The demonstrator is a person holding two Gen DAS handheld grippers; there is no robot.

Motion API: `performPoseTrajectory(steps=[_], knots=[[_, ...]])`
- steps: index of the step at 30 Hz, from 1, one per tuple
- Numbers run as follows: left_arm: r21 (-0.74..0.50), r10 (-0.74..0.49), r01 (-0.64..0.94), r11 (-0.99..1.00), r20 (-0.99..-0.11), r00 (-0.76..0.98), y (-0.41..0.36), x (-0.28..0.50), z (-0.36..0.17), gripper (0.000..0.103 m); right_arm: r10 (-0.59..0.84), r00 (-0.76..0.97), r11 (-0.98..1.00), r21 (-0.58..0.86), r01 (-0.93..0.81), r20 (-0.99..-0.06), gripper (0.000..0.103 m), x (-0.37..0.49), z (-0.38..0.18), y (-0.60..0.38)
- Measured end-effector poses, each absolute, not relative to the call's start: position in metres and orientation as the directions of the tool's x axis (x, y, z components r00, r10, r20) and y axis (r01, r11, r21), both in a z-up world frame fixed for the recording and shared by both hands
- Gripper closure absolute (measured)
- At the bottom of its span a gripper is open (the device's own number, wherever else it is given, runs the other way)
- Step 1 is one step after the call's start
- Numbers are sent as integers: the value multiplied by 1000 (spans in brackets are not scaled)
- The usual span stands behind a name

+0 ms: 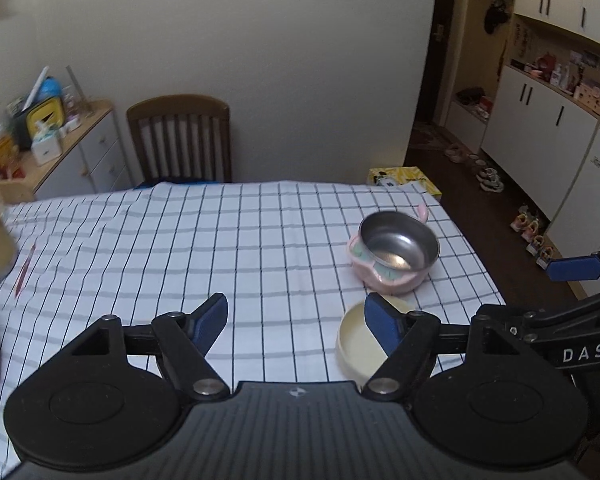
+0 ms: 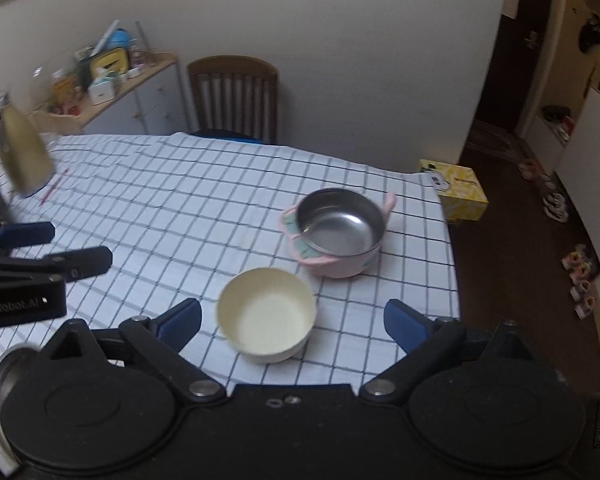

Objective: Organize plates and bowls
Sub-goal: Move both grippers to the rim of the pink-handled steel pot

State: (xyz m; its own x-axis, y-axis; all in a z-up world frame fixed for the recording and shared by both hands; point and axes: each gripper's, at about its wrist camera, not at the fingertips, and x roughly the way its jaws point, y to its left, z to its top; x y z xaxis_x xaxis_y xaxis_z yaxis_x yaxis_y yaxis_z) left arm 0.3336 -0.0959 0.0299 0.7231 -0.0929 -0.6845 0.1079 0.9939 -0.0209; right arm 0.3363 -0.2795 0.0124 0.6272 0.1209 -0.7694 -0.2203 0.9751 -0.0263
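White letters "DAS" stand on the black body of the right gripper [image 2: 292,322] where it juts in at the lower right of the left wrist view, and on the left gripper [image 1: 296,322], seen at the left edge of the right wrist view, the partly cut-off print reads "enRobot.AI". The yellow tissue box [image 2: 458,190] at the far right corner of the table carries dark print too small to read. Both tools stand with their blue-padded jaws spread wide and nothing between the pads, no earlier picture being at hand to compare. The round cream-coloured bowl [image 2: 266,314] sits upright, mouth up, on the white tablecloth with a dark grid [image 2: 172,208], low in the centre of the right wrist view and ahead of the right gripper's jaws without touching them. Just beyond it, up and to the right, the shiny round steel bowl [image 2: 340,222] rests mouth up inside a pink plastic holder with a handle [image 2: 342,266], tilted a little; the pink handle [image 2: 389,202] points toward the far right of the table. A brown wooden slat-back chair [image 2: 236,98] stands at the far edge.
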Motion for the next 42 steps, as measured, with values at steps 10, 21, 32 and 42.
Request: performPoseTrajectory(steps=[10, 21, 32, 42], knots=[[-3, -163, 228, 974, -706, 689, -118, 439, 8, 28, -3, 634, 993, -77, -89, -773, 5, 405, -2, -293], [-60, -233, 292, 955, -760, 607, -134, 526, -37, 28, -63, 616, 994, -107, -35, -785, 4, 463, -27, -300], [-73, -261, 324, 943, -766, 587, -152, 557, -64, 22, -67, 619, 993, -115, -37, -783, 0, 488, -47, -303], [-29, -265, 398, 917, -790, 552, -171, 577, -85, 21, -85, 590, 995, -100, 8, -803, 0, 505, -66, -308]])
